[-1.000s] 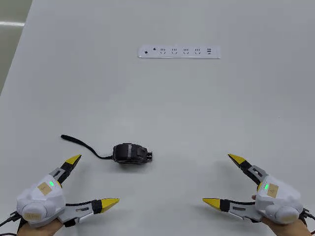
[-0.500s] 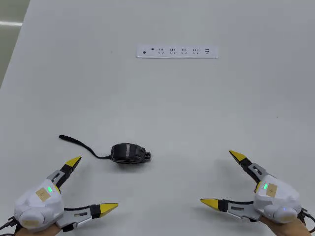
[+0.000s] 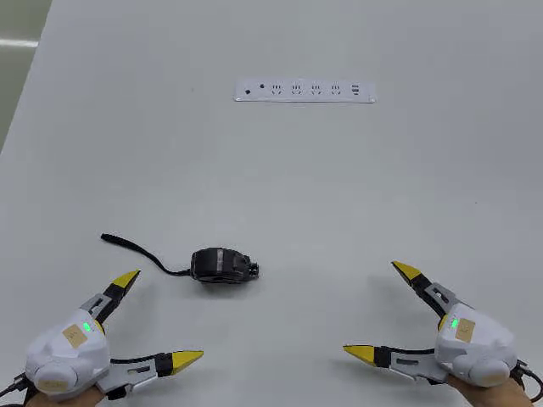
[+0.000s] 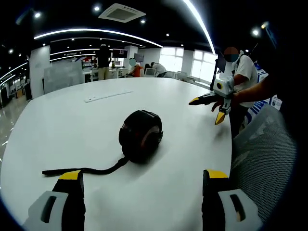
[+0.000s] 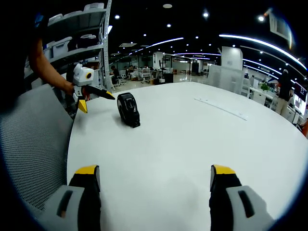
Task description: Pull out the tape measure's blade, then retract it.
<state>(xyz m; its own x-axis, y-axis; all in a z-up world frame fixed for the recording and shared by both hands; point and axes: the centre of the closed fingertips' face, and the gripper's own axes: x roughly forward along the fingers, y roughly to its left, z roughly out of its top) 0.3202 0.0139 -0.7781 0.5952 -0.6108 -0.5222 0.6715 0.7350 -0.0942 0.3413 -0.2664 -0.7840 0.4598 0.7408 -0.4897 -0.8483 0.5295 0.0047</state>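
A black tape measure (image 3: pixel 221 265) lies on the white table (image 3: pixel 280 186), its black wrist strap (image 3: pixel 134 248) trailing to the left. Its blade is wound in. My left gripper (image 3: pixel 154 320) hovers near the front left edge, open, with yellow tips and nothing between them. The tape measure (image 4: pixel 140 135) sits a short way ahead of the left gripper (image 4: pixel 142 175). My right gripper (image 3: pixel 380 312) is open at the front right, well apart from the tape measure (image 5: pixel 128 109). Between the right gripper's (image 5: pixel 154 173) jaws there is only bare table.
A white power strip (image 3: pixel 304 90) lies flat at the far side of the table. The table's left edge (image 3: pixel 21 102) runs along a greenish floor. In the gripper views an office with shelves and people stands beyond the table.
The head camera shifted slightly. Both grippers dropped a little toward the front edge and stayed open. The tape measure has not moved.
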